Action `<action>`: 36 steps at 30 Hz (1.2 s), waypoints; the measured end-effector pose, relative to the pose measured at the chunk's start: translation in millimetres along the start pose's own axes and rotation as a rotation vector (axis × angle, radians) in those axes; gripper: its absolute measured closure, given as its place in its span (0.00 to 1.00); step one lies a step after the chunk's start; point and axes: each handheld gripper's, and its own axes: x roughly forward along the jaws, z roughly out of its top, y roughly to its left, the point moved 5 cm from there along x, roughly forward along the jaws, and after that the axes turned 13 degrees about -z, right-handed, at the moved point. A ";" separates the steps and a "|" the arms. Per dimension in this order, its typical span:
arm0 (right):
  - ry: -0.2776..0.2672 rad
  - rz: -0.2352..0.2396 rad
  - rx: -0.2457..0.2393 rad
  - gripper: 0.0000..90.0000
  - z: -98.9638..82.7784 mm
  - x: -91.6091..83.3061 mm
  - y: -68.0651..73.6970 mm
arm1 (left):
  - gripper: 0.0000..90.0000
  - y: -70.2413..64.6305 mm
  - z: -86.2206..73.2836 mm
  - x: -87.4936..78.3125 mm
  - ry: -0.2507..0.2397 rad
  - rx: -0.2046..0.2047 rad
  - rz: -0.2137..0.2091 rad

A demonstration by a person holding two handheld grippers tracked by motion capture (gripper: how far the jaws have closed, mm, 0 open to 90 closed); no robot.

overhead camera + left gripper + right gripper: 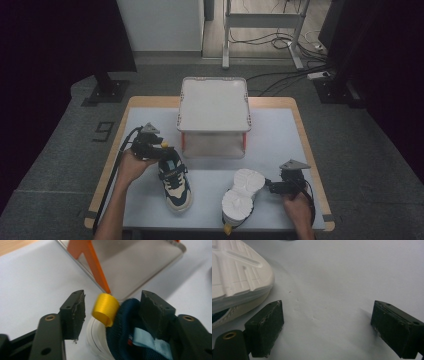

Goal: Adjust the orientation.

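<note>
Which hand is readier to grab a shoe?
Left. The left gripper already straddles the upright shoe's heel, around its yellow loop. The right gripper stands open beside the overturned shoe.

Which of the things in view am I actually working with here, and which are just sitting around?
In the job:
upright shoe
yellow heel loop
left tool
tipped shoe
right tool
white rack

Lying about:
cables on the floor
metal frame

upright shoe [176, 182] left of overturned shoe [242, 196], rack [214, 116] behind
</note>
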 end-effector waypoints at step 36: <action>0.000 0.000 0.000 0.12 0.0 0.0 0.0 | 0.81 -11.9 -20.1 -12.6 0.117 -0.029 0.175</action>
